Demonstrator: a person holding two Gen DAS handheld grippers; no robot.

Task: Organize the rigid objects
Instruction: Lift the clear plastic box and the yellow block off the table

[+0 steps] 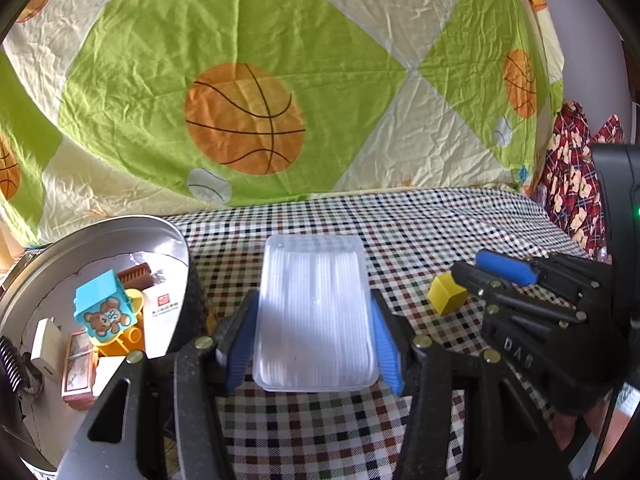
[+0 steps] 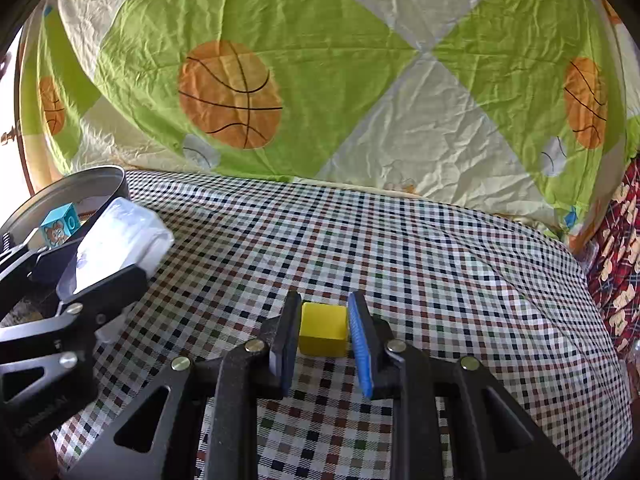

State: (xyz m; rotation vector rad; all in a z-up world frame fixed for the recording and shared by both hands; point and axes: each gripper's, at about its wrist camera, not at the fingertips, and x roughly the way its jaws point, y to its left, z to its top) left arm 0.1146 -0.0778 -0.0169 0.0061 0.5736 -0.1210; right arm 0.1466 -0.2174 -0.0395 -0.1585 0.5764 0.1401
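Note:
My left gripper (image 1: pixel 314 300) is shut on a clear plastic box (image 1: pixel 316 312), with a blue pad pressing on each long side. In the right wrist view the same clear plastic box (image 2: pixel 120 236) sticks out of that gripper at the left, just above the cloth. My right gripper (image 2: pixel 325 300) is shut on a small yellow cube (image 2: pixel 323 330), which sits at cloth level. From the left wrist view the yellow cube (image 1: pixel 446 298) shows at the tips of the right gripper (image 1: pixel 468 270). A round metal tin (image 1: pixel 120 226) on the left holds a blue bear block (image 1: pixel 102 306) and several small items.
A checked cloth (image 2: pixel 440 260) covers the surface. A green and cream basketball quilt (image 1: pixel 248 80) hangs as a backdrop behind it. Red patterned fabric (image 1: pixel 572 168) lies at the right edge. The tin's rim (image 2: pixel 92 178) stands close beside the left gripper.

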